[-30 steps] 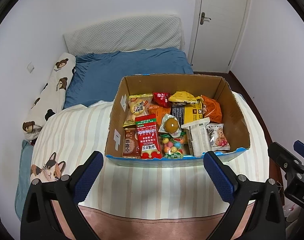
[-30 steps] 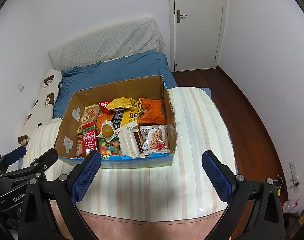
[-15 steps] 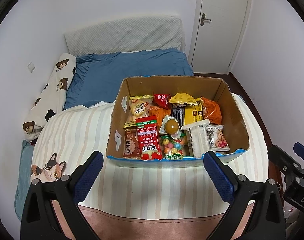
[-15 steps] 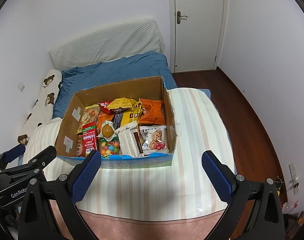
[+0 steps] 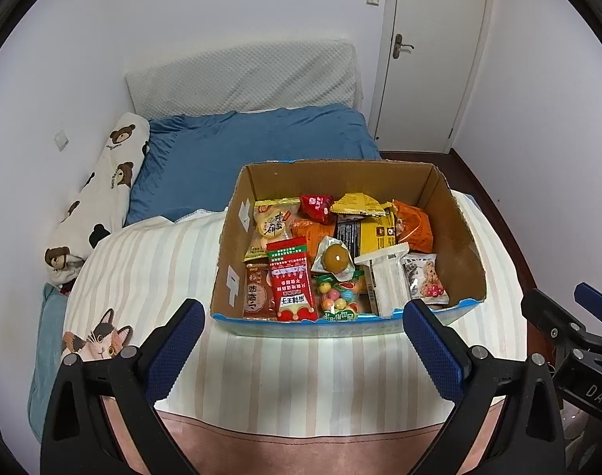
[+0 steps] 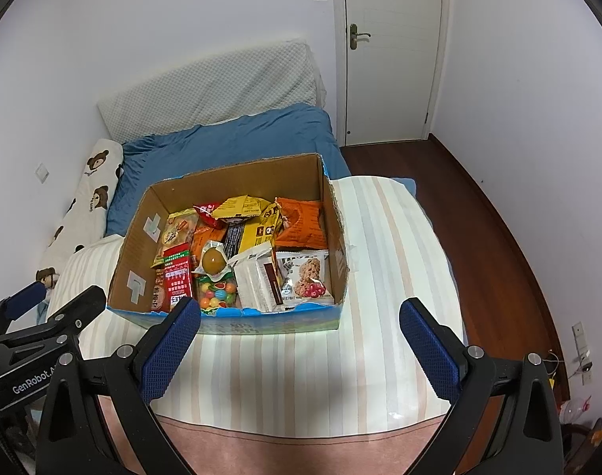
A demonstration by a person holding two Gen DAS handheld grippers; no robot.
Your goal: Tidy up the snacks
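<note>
an open cardboard box (image 6: 141,255) crammed with snack packets is seen resting on a striped cloth (image 6: 384,245), with a red packet (image 6: 178,279), a bag of coloured candies (image 6: 216,296), a white packet (image 6: 257,279) and a cookie packet (image 6: 307,279) lined along its near wall, and yellow (image 6: 247,208) and orange (image 6: 303,223) bags behind. the right gripper (image 6: 300,326) is held wide open and empty just short of the box, touching nothing. the left gripper (image 6: 44,308) is seen at the left edge, and a blue bed cover (image 6: 230,138) and a white door (image 6: 392,47) are seen beyond.
</note>
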